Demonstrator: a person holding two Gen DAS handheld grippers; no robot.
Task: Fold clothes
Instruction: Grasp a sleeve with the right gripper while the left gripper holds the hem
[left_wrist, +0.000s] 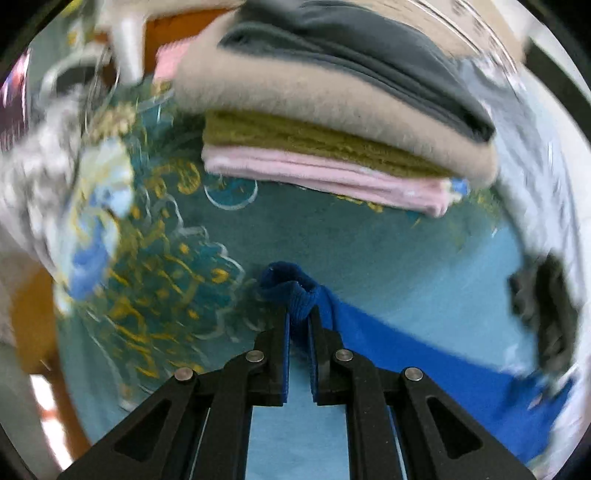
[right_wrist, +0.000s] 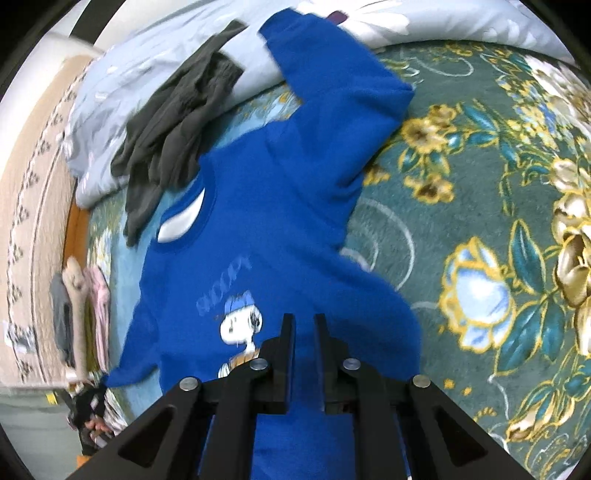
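- The floral blanket (right_wrist: 480, 192) in teal covers the bed.
- The blue sweatshirt (right_wrist: 266, 206) lies spread on it, its collar toward 9 o'clock in the right wrist view.
- A stack of folded clothes (left_wrist: 332, 147) sits at 12 o'clock in the left wrist view.
- The left tool (left_wrist: 299, 317) is clamped on the blue cuff (left_wrist: 291, 291).
- The right tool (right_wrist: 303, 325) is closed on the sweatshirt's cloth.

Ahead of your left hand, a stack of folded clothes (left_wrist: 332, 122) in grey, beige, olive and pink blocks the way; bare teal floral bedspread (left_wrist: 332, 236) lies open before it. On your right, the bedspread (right_wrist: 480, 229) is clear, while a crumpled dark grey garment (right_wrist: 173, 136) and pale blue quilt (right_wrist: 122, 96) crowd the far left.
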